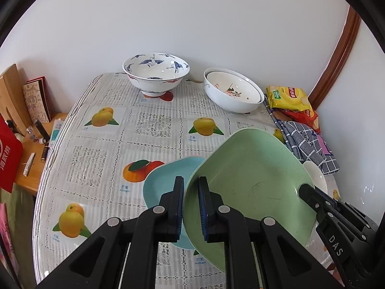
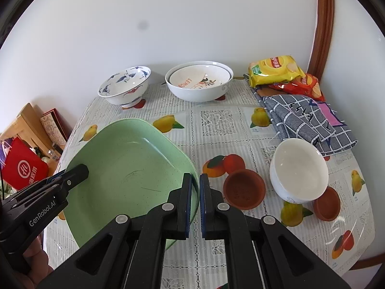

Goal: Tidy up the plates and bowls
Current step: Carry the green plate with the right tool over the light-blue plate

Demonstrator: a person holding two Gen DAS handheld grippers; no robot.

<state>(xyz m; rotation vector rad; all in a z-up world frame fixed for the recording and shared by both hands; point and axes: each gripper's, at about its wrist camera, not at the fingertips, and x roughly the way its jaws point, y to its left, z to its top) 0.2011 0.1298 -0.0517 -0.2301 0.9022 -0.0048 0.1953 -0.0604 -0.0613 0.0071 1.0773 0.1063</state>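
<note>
Two grippers share one load: the left gripper (image 1: pixel 191 207) is pinched onto the left rim of the green plate (image 1: pixel 252 183), one pad inside the rim and one outside, and the right gripper (image 2: pixel 195 204) is clamped the same way on the opposite rim, jaws drawn almost together with only the thin wall between them. Held like that, the square green plate hangs tilted above the table (image 1: pixel 96 154), its low near edge over a blue plate (image 1: pixel 163 183) of the same shape that lies flat on the cloth just to the left, so my guess is that the green one is meant to nest onto it. It looks like light, stiff plastic or melamine (there are fine scratches on its floor), so weight should be no trouble; the smooth rim is the worry, since a thin glossy edge can slide out of flat pads if either hand twists. Gripping the mid-sides, as now, seems the sensible place. Further out on the right sit a white bowl (image 2: pixel 298 171) and two small brown dishes (image 2: pixel 244 189), near enough to the plate's right side to be knocked. At the far edge, against the wall, stand a blue-patterned bowl (image 1: pixel 156 73) and a white bowl with a smaller one nested inside (image 1: pixel 232 90), with snack packets (image 2: pixel 274 71) and a checked cloth (image 2: pixel 310 122) to their right.
</note>
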